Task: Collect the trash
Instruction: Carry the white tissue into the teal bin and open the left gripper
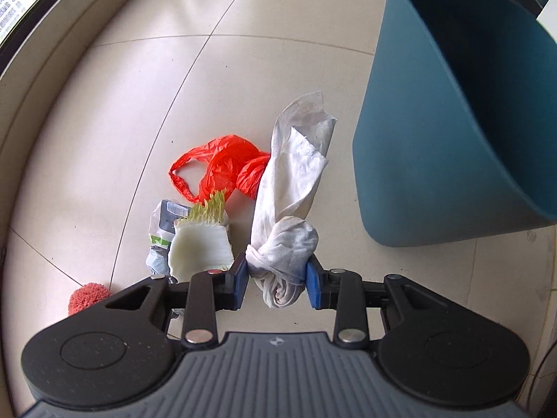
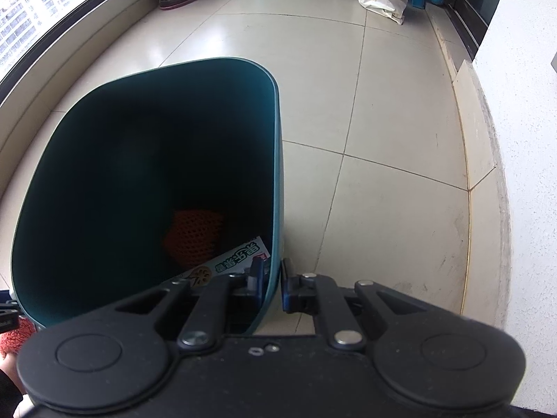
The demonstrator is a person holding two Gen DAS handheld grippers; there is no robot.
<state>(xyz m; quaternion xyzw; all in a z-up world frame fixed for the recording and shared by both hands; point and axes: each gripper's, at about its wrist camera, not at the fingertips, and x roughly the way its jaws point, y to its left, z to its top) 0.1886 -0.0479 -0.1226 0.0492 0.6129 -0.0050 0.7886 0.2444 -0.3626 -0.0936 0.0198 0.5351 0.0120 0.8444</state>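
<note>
The left hand-held gripper (image 1: 277, 280) was closed on a dirty white rag (image 1: 290, 195). Its blue pads (image 1: 240, 278) squeezed the knotted, bunched end of the rag. The rag was long and thin, and it stretched straight away from the gripper, with its loose end pointing far ahead across the floor (image 1: 122, 111).

Just left of the rag lay a red plastic bag (image 1: 219, 163). Nearer the gripper lay a piece of cabbage (image 1: 202, 247), with its leafy tip pointing away. A crumpled wrapper (image 1: 162, 230) touched the cabbage on its left side. A fuzzy red thing (image 1: 88, 296) lay at the left edge.

The blue trash bin (image 1: 417, 160) stood on the floor to the right of the rag, near it but not touching.

The right hand-held gripper (image 2: 273, 285) was pinched onto the bin's wall (image 2: 276, 174), one finger inside and one outside. Inside the bin sat an orange net (image 2: 195, 233) and a printed packet (image 2: 240, 254).
</note>
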